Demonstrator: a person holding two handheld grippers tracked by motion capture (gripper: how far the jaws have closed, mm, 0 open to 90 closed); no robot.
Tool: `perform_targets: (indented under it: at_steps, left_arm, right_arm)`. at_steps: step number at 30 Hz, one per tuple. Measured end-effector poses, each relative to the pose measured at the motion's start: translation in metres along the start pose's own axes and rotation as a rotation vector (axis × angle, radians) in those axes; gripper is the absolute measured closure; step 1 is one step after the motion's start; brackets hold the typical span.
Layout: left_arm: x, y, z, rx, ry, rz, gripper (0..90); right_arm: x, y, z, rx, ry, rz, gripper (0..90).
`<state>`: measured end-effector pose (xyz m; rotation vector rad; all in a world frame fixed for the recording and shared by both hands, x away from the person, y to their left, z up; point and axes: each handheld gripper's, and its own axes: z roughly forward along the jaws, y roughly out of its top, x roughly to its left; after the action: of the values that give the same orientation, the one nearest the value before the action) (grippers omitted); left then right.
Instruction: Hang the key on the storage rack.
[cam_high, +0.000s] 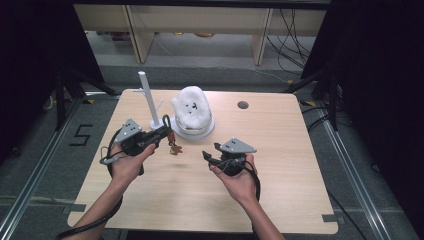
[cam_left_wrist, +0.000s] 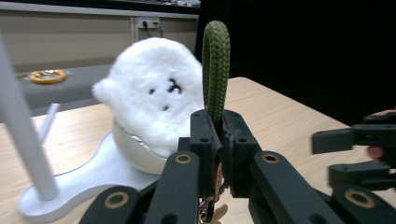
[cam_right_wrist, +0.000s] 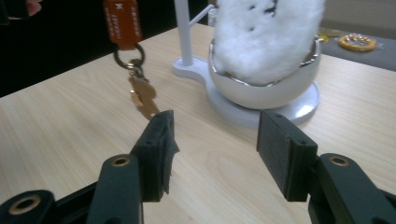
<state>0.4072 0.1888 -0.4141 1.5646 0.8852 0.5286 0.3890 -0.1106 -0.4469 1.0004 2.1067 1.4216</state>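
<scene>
My left gripper is shut on a keychain's green rope loop, which stands up between the jaws in the left gripper view. Below it hang an orange tag, a ring and a brass key, just above the table. The keys dangle in front of a white stand: a thin post with side pegs and a bowl holding a white fluffy ghost plush. My right gripper is open and holds nothing. It sits low, right of the keys and pointing toward them.
A round cable hole lies in the tabletop at the back right. Beyond the table's far edge are a grey floor, cables and wooden furniture legs. A yellow tape roll lies behind the plush. Black curtains flank both sides.
</scene>
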Motion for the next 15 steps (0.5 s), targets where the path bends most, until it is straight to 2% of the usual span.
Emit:
perform_targets:
  at_steps: [1,3,4,5,6,7,8,9,10,14,15]
  left_arm:
    - [0.001,0.0,-0.001,-0.002,0.011,-0.001,83.8]
    - [0.004,0.0,-0.003,-0.002,0.033,0.006,83.8]
    - [0.005,0.0,-0.004,-0.002,0.042,0.005,83.8]
    - [0.006,0.0,-0.004,0.0,0.05,0.007,83.8]
    - [0.008,0.0,-0.005,0.0,0.058,0.01,83.8]
    - [0.009,0.0,-0.006,0.001,0.065,0.005,83.8]
    - [0.011,0.0,-0.006,0.002,0.073,0.004,83.8]
    - [0.012,0.0,-0.006,0.0,0.08,0.0,83.8]
    - [0.013,0.0,-0.007,0.002,0.086,-0.003,83.8]
    - [0.018,0.0,-0.009,0.0,0.114,-0.005,83.8]
    - [0.02,0.0,-0.009,-0.001,0.12,-0.005,83.8]
  right_arm:
    - [-0.001,-0.001,-0.002,0.003,-0.004,0.019,47.9]
    - [-0.005,-0.003,-0.006,0.004,-0.024,0.002,48.2]
    - [-0.006,-0.004,-0.007,0.001,-0.013,0.008,48.3]
    - [-0.008,-0.005,-0.01,-0.001,-0.039,0.007,48.4]
    - [-0.007,-0.007,-0.01,-0.01,-0.036,0.026,48.4]
    - [-0.01,-0.007,-0.012,-0.003,-0.039,0.012,48.4]
    - [-0.01,-0.009,-0.013,-0.008,-0.037,0.029,48.4]
    - [-0.013,-0.01,-0.014,-0.011,-0.037,0.016,48.2]
    - [-0.013,-0.011,-0.017,-0.007,-0.056,0.03,48.0]
    - [-0.018,-0.015,-0.021,-0.021,-0.062,0.025,47.4]
    - [-0.017,-0.016,-0.023,-0.019,-0.079,0.051,47.3]
